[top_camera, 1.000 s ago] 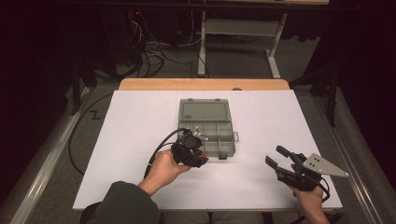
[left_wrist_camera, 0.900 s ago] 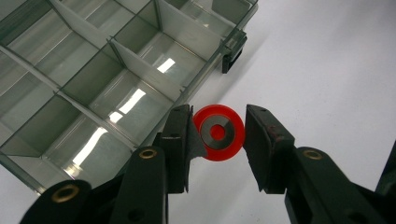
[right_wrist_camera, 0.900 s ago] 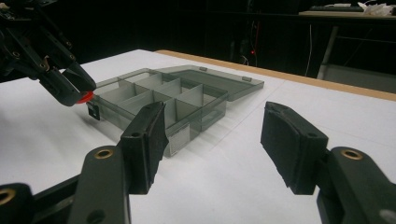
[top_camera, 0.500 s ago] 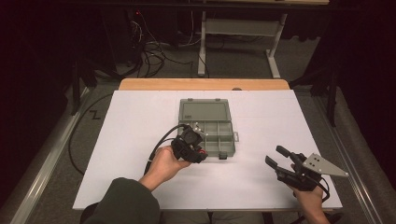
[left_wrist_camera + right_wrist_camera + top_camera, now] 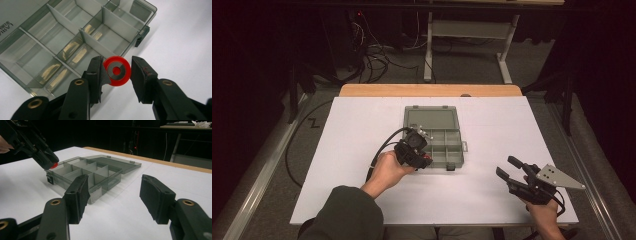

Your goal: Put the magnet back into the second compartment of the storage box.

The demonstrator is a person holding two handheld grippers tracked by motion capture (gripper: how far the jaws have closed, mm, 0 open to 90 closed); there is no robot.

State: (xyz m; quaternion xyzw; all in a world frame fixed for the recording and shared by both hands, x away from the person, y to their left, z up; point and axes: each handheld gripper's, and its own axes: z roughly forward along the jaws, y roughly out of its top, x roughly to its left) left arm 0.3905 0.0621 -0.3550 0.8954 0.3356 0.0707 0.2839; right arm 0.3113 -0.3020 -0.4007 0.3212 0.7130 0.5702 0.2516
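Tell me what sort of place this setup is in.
Probably a lab or workshop bench rigged for recording, not a home. A white-covered table stands among bundled cables and bare metal bench legs on a dark floor, and the only work on it is a grey compartment box.

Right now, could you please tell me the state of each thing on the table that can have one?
Compartment box: lid open and lying flat behind it, the compartments that show empty.
Red ring: held between the left gripper's jaws, just above the box's near corner.
Left gripper: shut on the red ring.
Right gripper: open, nothing between its jaws, off to the box's right.
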